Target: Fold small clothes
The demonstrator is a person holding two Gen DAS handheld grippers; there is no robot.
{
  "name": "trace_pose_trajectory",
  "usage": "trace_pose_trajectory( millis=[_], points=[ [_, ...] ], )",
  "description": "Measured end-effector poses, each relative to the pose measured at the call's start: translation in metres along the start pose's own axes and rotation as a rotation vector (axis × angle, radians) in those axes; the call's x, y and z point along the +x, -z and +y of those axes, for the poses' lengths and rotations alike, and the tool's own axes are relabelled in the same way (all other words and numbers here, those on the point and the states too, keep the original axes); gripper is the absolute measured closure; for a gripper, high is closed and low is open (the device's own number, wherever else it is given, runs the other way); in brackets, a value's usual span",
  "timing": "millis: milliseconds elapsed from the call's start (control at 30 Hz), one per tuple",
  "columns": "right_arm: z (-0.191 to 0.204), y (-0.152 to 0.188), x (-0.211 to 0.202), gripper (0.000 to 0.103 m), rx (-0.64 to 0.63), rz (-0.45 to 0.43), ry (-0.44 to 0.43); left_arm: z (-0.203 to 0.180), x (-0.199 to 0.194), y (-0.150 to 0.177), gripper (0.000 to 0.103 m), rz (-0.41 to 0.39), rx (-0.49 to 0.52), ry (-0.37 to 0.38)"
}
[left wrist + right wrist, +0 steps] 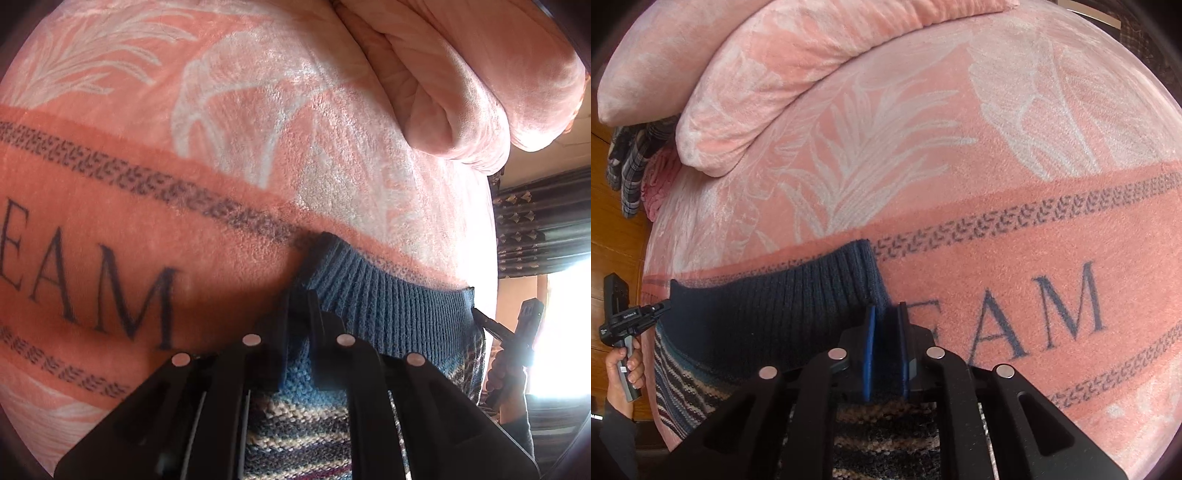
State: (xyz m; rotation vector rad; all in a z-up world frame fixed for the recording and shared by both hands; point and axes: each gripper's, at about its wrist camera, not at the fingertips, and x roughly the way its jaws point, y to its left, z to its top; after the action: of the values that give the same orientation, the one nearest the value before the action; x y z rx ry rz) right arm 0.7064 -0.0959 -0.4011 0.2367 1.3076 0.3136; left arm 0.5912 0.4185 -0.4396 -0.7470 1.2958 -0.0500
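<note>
The pink plush blanket (110, 229) with pale leaf patterns carries large dark serif letters, "EAM" readable in both wrist views, set between two dark chevron-patterned stripes; the start of the word is cut off or covered. In the left wrist view the letters lie to the left of the left gripper (298, 332); in the right wrist view they lie just right of the right gripper (886, 343). Small white print on the other gripper's body is too small to read.

The small striped knit sweater with a dark blue ribbed band (388, 306) lies on the blanket, spread between the two claws. The left gripper's black fingers are pressed together on the left corner of the ribbed band, which rises directly ahead of and to the right of the fingertips. The right gripper's blue-padded fingers pinch the right corner of the same band (775, 314), with the rib stretching away to its left. Striped knit body runs beneath both claws.

Beyond the claws, a rolled fold of the blanket (738, 110) is heaped.
</note>
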Motion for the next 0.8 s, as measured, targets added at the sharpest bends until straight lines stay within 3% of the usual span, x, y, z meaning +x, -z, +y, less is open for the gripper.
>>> trace_pose_trajectory(
  millis=[67,133,233,333,367,400,467,500,567,700,767,800],
  points=[
    [0.003,0.004,-0.017,0.083,0.012,-0.068,-0.003,-0.006,-0.027,0.005,0.084,-0.107,0.006,-0.039],
    [0.011,0.013,-0.039,0.083,0.012,-0.141,-0.068,-0.019,-0.051,0.016,0.084,-0.171,0.051,0.002],
    [0.025,0.033,-0.045,0.083,-0.011,-0.140,-0.161,-0.037,-0.050,0.042,0.084,-0.108,0.128,0.139],
    [0.029,0.047,-0.019,0.083,-0.022,-0.069,-0.167,-0.032,-0.019,0.057,0.088,-0.032,0.137,0.064],
    [0.028,0.050,-0.010,0.087,-0.027,-0.058,-0.153,-0.023,-0.011,0.058,0.100,-0.026,0.124,0.044],
    [0.024,0.052,-0.003,0.092,-0.032,-0.061,-0.144,-0.012,-0.007,0.058,0.102,-0.023,0.093,0.051],
    [0.017,0.052,-0.002,0.095,0.014,-0.064,-0.176,-0.001,-0.009,0.059,0.102,-0.022,0.051,0.095],
    [0.018,0.051,-0.009,0.091,0.033,-0.067,-0.182,-0.004,-0.016,0.060,0.101,-0.032,0.053,0.089],
    [0.029,0.063,-0.031,0.089,0.015,-0.090,-0.242,-0.020,-0.034,0.074,0.087,-0.050,0.121,0.101],
    [0.071,0.114,-0.040,0.089,-0.079,-0.058,-0.347,-0.044,-0.047,0.128,0.086,-0.044,0.222,0.188],
    [0.090,0.137,-0.022,0.089,-0.138,-0.017,-0.301,-0.042,-0.030,0.147,0.088,-0.028,0.257,0.085],
    [0.092,0.143,-0.011,0.095,-0.148,-0.014,-0.249,-0.034,-0.021,0.152,0.093,-0.015,0.246,0.057]
  ],
)
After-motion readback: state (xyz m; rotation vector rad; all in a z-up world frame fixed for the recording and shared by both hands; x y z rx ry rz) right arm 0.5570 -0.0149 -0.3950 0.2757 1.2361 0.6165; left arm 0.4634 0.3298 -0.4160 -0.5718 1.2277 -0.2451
